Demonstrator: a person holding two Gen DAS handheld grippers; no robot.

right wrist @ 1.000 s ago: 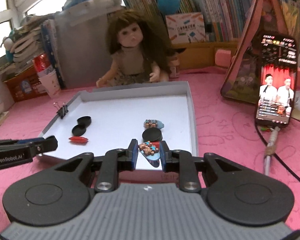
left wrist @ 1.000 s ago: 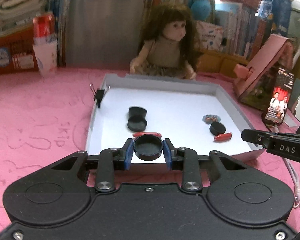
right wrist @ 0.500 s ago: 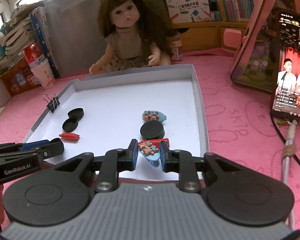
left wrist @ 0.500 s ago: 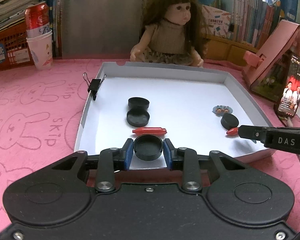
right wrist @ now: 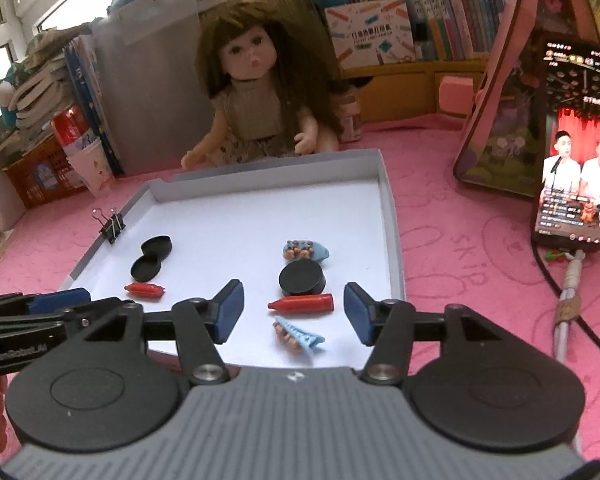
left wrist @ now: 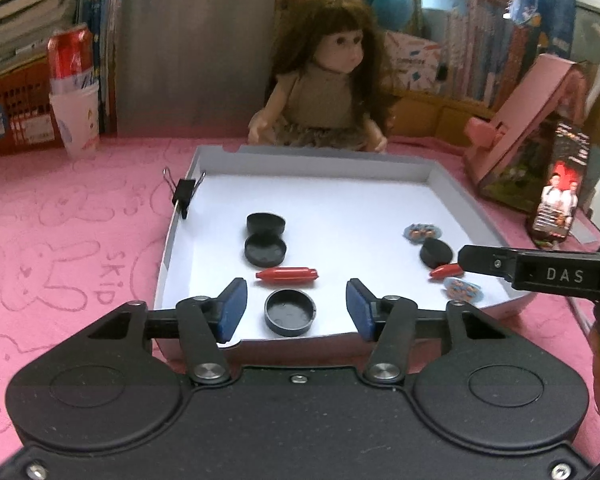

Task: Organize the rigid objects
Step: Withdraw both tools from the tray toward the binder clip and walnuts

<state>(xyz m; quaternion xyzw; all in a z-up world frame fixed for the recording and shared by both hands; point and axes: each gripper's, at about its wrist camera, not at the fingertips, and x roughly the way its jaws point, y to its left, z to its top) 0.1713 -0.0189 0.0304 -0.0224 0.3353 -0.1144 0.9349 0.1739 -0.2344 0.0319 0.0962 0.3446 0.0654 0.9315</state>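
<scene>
A white tray (left wrist: 312,160) holds small objects. My left gripper (left wrist: 296,292) hangs over its near edge with jaws opening. A black round cap (left wrist: 290,312) lies on the tray floor between the pads, touched by neither. Beyond it lie a red crayon-shaped piece (left wrist: 287,274) and two more black caps (left wrist: 265,249). My right gripper (right wrist: 293,300) is also opening. A blue bear hair clip (right wrist: 298,336) lies free between its pads, with a red piece (right wrist: 302,304), a black cap (right wrist: 303,278) and another blue bear clip (right wrist: 306,250) beyond.
A black binder clip (left wrist: 184,196) grips the tray's left wall. A doll (left wrist: 328,92) sits behind the tray. A can in a paper cup (left wrist: 74,92) stands far left. A lit phone (right wrist: 576,184) with its cable leans at the right on the pink cloth.
Both grippers were shut, the left on the black cap and the right on the blue bear clip. Their jaws have now parted and both objects lie loose on the tray.
</scene>
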